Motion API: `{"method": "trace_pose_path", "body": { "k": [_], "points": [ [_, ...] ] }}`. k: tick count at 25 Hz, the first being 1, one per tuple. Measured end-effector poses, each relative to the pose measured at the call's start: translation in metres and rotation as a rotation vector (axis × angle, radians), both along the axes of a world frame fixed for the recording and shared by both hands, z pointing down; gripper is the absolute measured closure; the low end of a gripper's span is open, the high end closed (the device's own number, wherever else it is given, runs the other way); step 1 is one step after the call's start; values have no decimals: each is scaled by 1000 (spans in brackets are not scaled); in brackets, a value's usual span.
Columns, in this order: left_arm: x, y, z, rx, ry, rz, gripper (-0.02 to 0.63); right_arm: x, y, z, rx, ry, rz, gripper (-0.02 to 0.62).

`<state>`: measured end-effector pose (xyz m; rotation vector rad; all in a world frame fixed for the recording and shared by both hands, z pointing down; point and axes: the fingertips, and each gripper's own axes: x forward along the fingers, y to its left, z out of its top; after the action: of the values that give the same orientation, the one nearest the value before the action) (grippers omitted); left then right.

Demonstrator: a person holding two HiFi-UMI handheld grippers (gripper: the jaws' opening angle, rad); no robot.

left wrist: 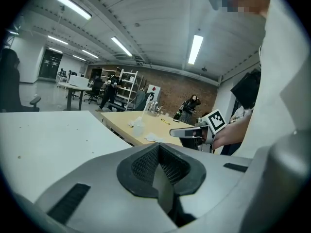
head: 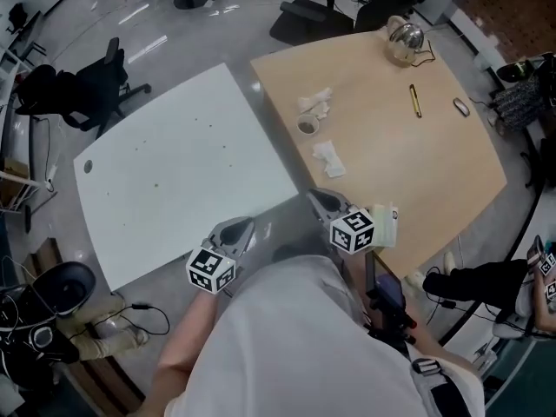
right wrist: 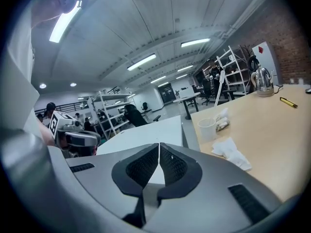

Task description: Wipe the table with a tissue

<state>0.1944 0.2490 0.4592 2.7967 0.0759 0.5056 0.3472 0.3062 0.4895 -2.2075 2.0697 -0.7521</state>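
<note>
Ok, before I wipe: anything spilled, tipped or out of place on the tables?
Nothing spilled or tipped. Two crumpled tissues lie loose on the wooden table beside an upright cup; the white table carries a few dark specks. The left gripper and right gripper are shut, empty.

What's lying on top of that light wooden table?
A kettle, a yellow pen, a small dark object, a small cup, a crumpled tissue beside it and a flatter tissue. The right gripper covers part of the wooden table edge.
</note>
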Motion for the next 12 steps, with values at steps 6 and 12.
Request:
{"method": "trace_pose_path", "body": {
  "k": [6, 12],
  "points": [
    [44, -20, 0, 0, 3, 47, 601, 40, -13, 17, -73, 37, 56, 575],
    [77, -35, -3, -14, -1, 81, 601, 86, -11, 48, -316, 223, 98, 575]
  ]
}}
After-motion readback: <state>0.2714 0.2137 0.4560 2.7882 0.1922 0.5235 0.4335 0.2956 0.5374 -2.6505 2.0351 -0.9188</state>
